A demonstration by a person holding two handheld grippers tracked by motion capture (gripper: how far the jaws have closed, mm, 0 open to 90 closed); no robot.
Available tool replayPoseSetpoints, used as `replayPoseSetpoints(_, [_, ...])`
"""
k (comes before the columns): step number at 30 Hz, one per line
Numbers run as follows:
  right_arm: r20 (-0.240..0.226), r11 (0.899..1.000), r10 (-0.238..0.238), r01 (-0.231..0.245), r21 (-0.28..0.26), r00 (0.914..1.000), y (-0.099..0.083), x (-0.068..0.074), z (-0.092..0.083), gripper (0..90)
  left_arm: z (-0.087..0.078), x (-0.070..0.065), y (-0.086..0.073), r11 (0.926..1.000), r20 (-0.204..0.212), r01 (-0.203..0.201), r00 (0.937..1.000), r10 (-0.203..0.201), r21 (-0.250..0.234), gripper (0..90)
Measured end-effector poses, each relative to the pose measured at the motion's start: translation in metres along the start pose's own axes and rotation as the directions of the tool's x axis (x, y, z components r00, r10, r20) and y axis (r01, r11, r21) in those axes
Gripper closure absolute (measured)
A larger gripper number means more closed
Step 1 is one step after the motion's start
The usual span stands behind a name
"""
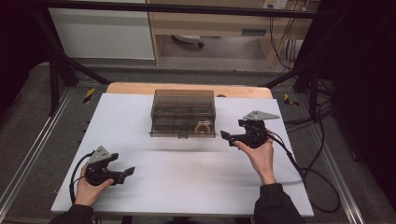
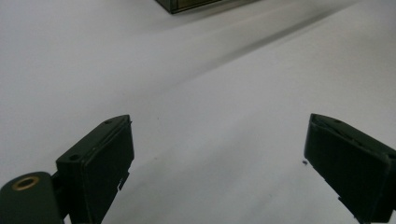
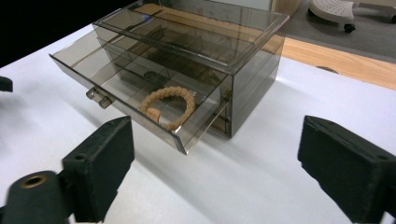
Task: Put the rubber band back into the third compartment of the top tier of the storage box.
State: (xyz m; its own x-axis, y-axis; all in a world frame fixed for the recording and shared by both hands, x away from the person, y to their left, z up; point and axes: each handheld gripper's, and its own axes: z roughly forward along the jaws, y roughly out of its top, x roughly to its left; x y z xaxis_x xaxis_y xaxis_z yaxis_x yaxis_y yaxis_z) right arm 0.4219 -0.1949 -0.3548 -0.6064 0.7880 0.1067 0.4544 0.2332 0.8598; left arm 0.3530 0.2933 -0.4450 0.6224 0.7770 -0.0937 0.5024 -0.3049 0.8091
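A smoked, see-through drawer box point(image 1: 183, 112) point(image 3: 196, 42) stands at the middle of the white table. Its bottom drawer point(image 3: 126, 100) is pulled out a little, and a tan braided bracelet point(image 1: 202, 128) point(image 3: 168, 106) lies in the drawer's right end. Just right of the box, my right gripper point(image 1: 226, 136) point(image 3: 215, 140) points at it, jaws wide apart and empty. My left gripper point(image 1: 128, 171) point(image 2: 219, 140) rests near the front left of the table, open, with bare white surface between its jaws. A corner of the box point(image 2: 187, 4) shows at the top of the left gripper view.
The white sheet point(image 1: 187, 182) covers a wooden tabletop whose back edge point(image 1: 140, 87) shows behind the box. Black cables point(image 1: 322, 186) trail off the right side. Dark frame legs point(image 1: 56, 79) stand at the back corners.
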Motion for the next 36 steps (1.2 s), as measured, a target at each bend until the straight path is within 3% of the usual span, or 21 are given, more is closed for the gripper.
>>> replayPoseSetpoints(19, [-0.028, 0.999, 0.037, -0.037, 0.014, 0.9989, -0.044, -0.013, -0.022, 1.1, 0.001, 0.0, 0.0, 1.0, 0.001, -0.001, 1.0, 0.001, 0.003, 7.6])
replayPoseSetpoints(36, [-0.056, 0.996, 0.006, -0.001, 0.087, 0.9984, -0.094, -0.019, -0.034, 0.6, 0.001, -0.001, 0.0, 1.0, 0.005, -0.002, 1.0, 0.002, 0.005, 7.5])
